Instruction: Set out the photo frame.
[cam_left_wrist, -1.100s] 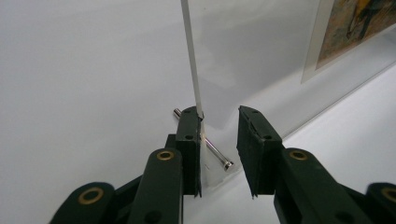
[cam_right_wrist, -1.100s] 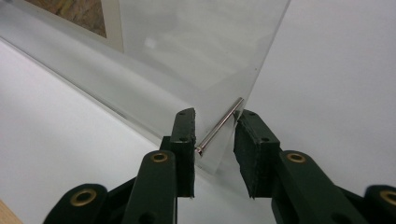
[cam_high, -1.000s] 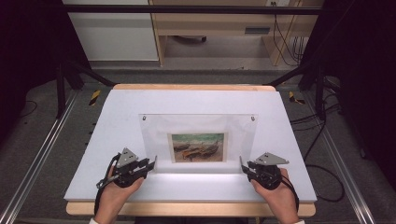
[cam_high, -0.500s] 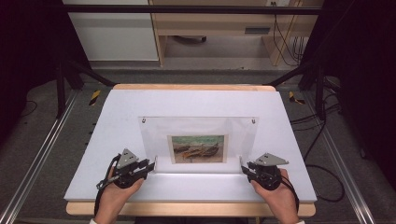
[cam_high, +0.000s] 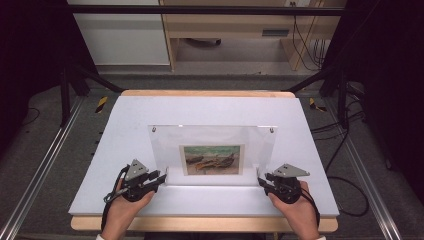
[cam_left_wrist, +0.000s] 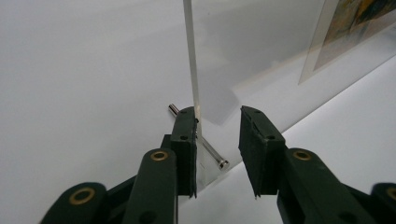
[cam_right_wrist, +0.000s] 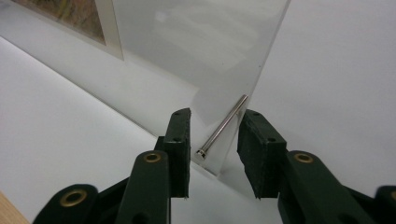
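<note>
High view: clear acrylic frame (cam_high: 215, 150) upright in middle of white table (cam_high: 120, 120), left gripper (cam_high: 161, 177) and right gripper (cam_high: 260, 183) at its bottom corners. Left gripper view: jaws just opening, released, frame edge (cam_left_wrist: 190, 56) and metal pin (cam_left_wrist: 212, 154) between. Right gripper view: jaws also just opening, apart around corner pin (cam_right_wrist: 223, 125).

Both forearms come in low from the near edge. Left tool (cam_high: 161, 177) points inward, jaws just easing apart, a gap showing; right tool (cam_high: 261, 182) mirrors it, jaws likewise just opening.
</note>
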